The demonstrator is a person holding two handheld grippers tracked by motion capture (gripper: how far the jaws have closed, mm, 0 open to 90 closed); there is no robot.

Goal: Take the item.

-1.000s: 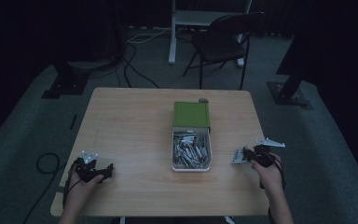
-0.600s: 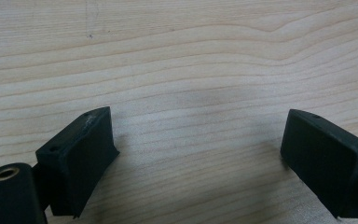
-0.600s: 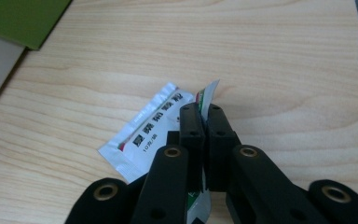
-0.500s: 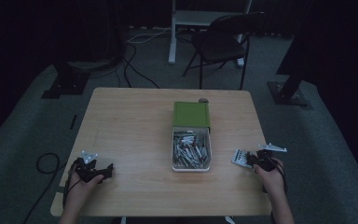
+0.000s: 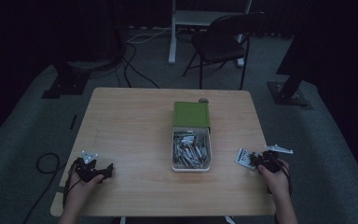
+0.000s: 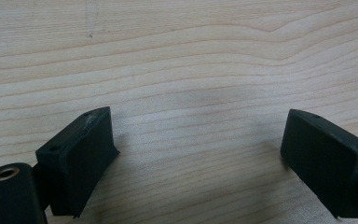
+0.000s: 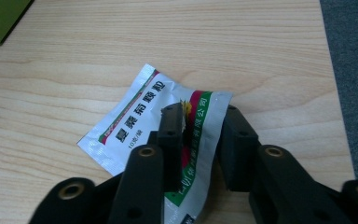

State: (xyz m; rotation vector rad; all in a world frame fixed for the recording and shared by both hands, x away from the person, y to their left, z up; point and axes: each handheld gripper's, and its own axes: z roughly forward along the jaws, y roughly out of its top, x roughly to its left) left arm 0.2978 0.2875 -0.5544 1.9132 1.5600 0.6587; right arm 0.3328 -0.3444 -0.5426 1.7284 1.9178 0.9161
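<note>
Wooden table (image 5: 135, 121), left tongs (image 6: 196, 154) spread wide, right tongs (image 7: 200, 140) just loosening astride sachet (image 7: 140, 112).

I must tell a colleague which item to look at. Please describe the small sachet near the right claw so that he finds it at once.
Start at the wooden table and its open green box of sachets in the middle. Go to the table's right edge, where the right claw stands over a single sachet. It lies flat on the wood outside the box: silver, with a red and green band and printed characters.
</note>
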